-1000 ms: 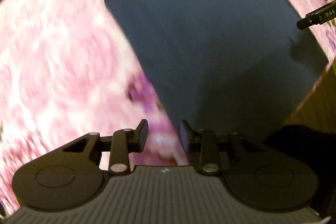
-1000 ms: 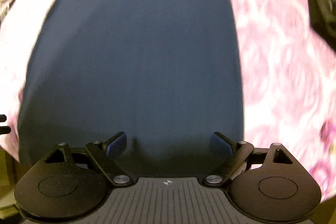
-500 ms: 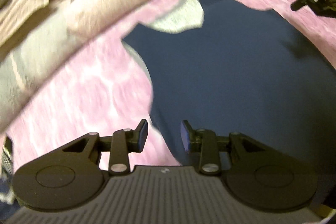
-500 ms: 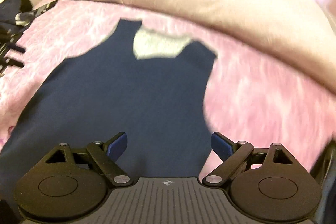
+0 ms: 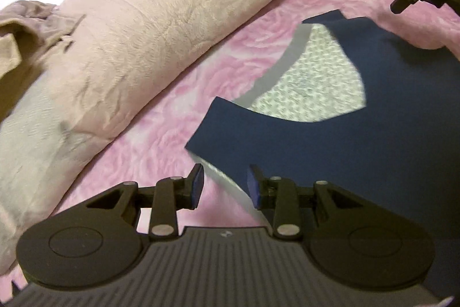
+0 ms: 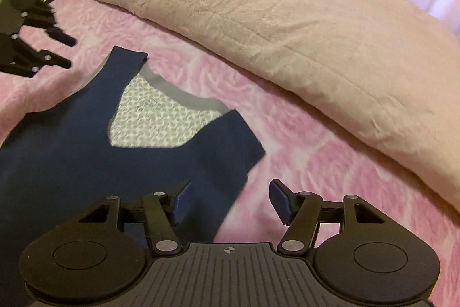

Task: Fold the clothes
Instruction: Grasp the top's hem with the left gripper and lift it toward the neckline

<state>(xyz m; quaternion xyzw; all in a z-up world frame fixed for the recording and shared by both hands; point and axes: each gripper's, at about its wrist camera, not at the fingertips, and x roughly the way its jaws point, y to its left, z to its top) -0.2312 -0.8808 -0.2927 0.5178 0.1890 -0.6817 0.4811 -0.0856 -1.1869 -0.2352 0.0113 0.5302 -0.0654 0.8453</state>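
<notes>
Garment: a navy blue sleeveless vest top with a grey neckline band and a pale patterned mesh lining showing through the neck opening, lies flat and face-up on the bed.
Where it lies: on the pink rose-patterned bedspread, straps toward the bolster, body running back under both cameras.
Left gripper: released, jaws apart with nothing between the pads; it hangs over the armhole edge just below the near shoulder strap.
Right gripper: released, jaws wide, holding nothing; its left pad sits over navy cloth, its right pad over bare bedspread, so the side seam falls between them.
Beyond the garment: a long pale pink crinkled quilt roll lies across the bed just past the straps, near them but apart; crumpled beige clothes sit on its far end.
Stage, as I judge it: spread out, no fold made, both tools placed to take the shoulders or armhole edges.
Risk, single layer: a shallow pinch may catch only the top layer, so the back stays down and the fold opens.
Risk, uneven lift: the two sit at unlike points on the edges, which could skew the fold line.
Risk, bedspread: pads pressed too deep could nip the soft cover with the hem.
</notes>
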